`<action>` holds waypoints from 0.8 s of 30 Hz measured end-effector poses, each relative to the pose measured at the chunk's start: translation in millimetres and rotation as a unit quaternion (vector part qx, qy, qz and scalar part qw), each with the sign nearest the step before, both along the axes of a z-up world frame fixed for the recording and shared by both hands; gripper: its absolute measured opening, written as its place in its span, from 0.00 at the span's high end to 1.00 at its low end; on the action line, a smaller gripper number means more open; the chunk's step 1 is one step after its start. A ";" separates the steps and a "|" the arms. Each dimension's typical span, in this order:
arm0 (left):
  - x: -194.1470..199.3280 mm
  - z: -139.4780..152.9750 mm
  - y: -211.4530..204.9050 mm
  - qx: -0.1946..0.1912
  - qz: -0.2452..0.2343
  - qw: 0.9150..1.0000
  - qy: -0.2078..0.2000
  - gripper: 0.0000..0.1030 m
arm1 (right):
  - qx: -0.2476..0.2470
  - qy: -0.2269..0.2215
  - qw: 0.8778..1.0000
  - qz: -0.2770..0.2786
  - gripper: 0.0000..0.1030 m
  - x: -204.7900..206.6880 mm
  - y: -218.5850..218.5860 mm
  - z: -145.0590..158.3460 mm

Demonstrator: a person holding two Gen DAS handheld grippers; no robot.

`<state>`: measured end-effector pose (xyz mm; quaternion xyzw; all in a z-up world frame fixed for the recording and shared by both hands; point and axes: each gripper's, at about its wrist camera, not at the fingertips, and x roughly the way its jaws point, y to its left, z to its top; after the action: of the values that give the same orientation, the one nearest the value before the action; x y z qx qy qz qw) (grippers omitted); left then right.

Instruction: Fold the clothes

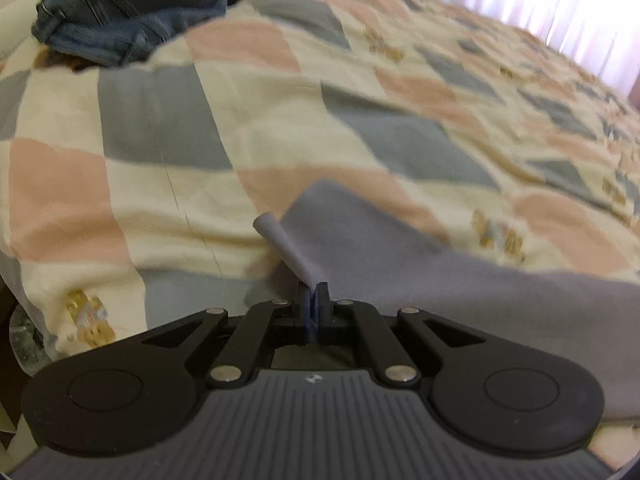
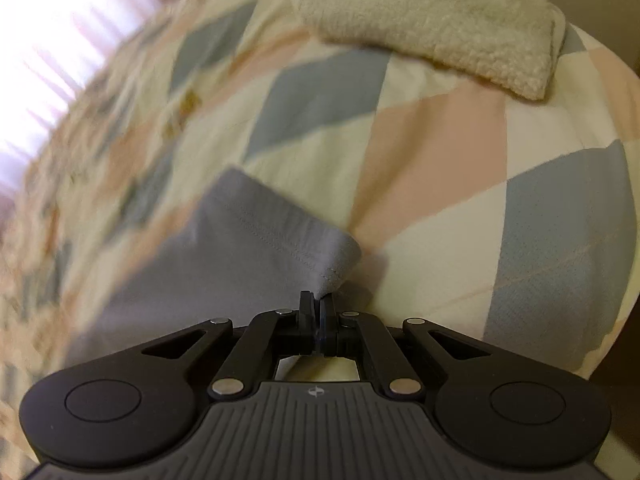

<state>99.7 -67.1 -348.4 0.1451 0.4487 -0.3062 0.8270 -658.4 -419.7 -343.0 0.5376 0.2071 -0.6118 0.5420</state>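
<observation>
A grey garment [image 1: 440, 280] lies over a checked bedspread [image 1: 280, 120] and stretches off to the right in the left wrist view. My left gripper [image 1: 313, 290] is shut on a rolled corner of it that pokes up past the fingers. In the right wrist view the same grey garment [image 2: 224, 248] shows a stitched hem, and its bunched corner is pinched in my right gripper [image 2: 319, 300], which is shut. The cloth spreads to the left of that gripper, over the checked bedspread [image 2: 420, 152].
A heap of blue jeans [image 1: 128, 8] lies at the far left of the bed. A folded cream fleece item [image 2: 436, 20] rests at the far right. Bright curtains [image 1: 540, 4] hang behind the bed. The bed's edge drops off at the lower left [image 1: 24, 320].
</observation>
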 end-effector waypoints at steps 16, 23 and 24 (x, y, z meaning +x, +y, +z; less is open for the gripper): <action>15.4 -20.1 27.1 -0.056 0.083 0.991 0.087 0.96 | 0.045 0.086 0.995 0.034 0.56 39.6 4.1 2.7; 27.4 -8.6 42.3 -0.073 0.161 0.982 0.061 0.86 | 0.002 0.112 0.992 0.052 0.56 66.5 16.1 19.7; 26.6 -6.2 42.0 -0.058 0.170 0.983 0.044 0.88 | -0.005 0.122 0.990 0.066 0.57 73.9 17.0 20.7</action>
<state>126.2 -25.1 -354.6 0.0046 0.4841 -0.1928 0.8535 -584.5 -402.7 -322.3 0.4413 0.3037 -0.6367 0.5547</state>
